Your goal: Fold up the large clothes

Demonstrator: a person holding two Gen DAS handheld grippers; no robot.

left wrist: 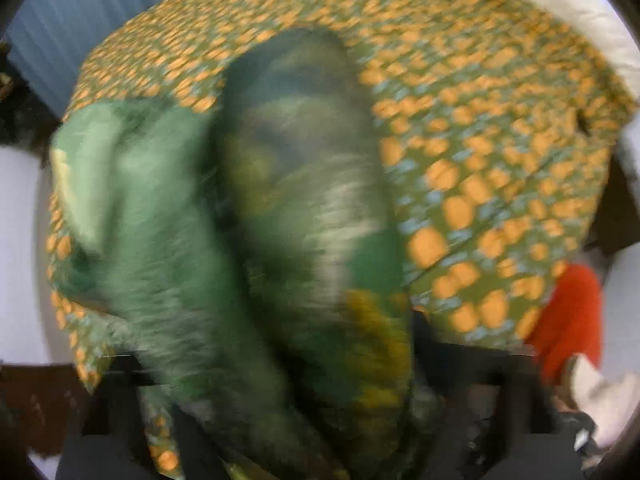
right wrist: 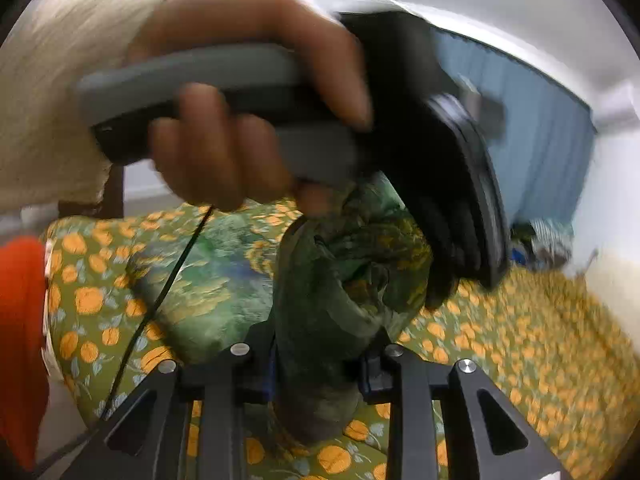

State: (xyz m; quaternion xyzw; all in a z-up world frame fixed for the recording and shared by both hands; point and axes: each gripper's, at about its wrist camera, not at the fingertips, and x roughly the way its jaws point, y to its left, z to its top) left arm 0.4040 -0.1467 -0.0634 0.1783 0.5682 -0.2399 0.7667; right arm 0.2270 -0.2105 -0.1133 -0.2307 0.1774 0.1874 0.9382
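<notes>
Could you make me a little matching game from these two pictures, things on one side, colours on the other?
Things:
1. garment pinched in the right gripper
2. bedspread
3. curtain
4. handle in the person's hand

Colours:
A. grey
B. olive with orange fruit
C. blue
D. mottled green

Pairs: 1-D, 2-B, 3-C, 4-A

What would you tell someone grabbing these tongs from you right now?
Right tongs: shut on a bunch of the green garment.
Left tongs: the same garment hangs between them; blur hides whether they pinch it.
Left hand holds its tool above the cloth.
The garment is lifted, crumpled, over the orange-patterned bedspread.
Done: the cloth is picked up.
Left: probably spread it flat, then fold it.
</notes>
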